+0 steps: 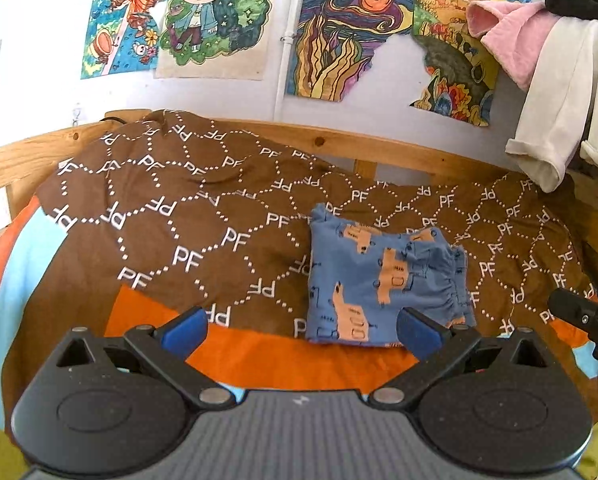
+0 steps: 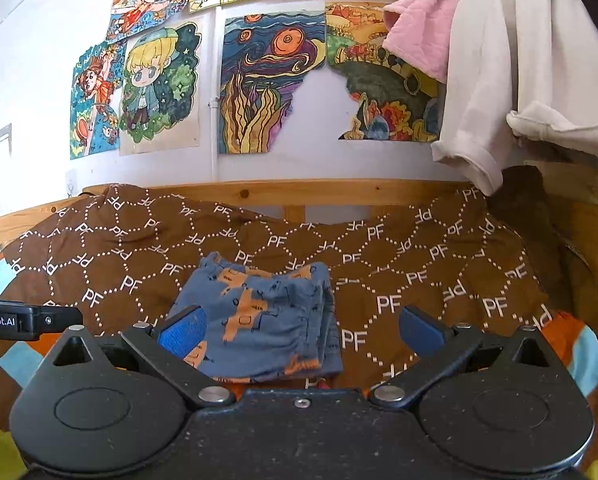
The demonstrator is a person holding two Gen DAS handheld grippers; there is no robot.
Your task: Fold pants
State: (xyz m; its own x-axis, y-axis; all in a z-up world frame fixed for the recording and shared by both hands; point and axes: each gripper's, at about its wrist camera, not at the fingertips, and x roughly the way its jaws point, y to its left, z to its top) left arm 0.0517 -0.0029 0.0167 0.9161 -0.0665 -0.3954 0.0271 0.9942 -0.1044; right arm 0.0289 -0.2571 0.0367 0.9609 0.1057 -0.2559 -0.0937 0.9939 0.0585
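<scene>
Pants: we saw the small blue pants with orange shapes lying on the brown blanket on the bed, already folded into a thick little square.
Stretchy band: it was bunched on the right side of the bundle, so the folded layers stacked up there.
Left claw: its blue fingers were spread wide apart and held nothing. The pants lay just ahead of it, a bit to the right, near its right finger.
Right claw: it was spread wide too, with nothing in it. The pants lay just ahead and a bit to the left, and its left finger sat in front of the bundle's near left corner.
Touching: we could not be sure if that finger touched the cloth or only hid it.
Which way the bundle ran: almost square, maybe a little longer from front to back.
Nearer claw: both looked about as near, one at each side of the bundle.
How far along: we think the folding was nearly done or done.
Other things: drawings hung on the wall, and clothes hung at the right.
</scene>
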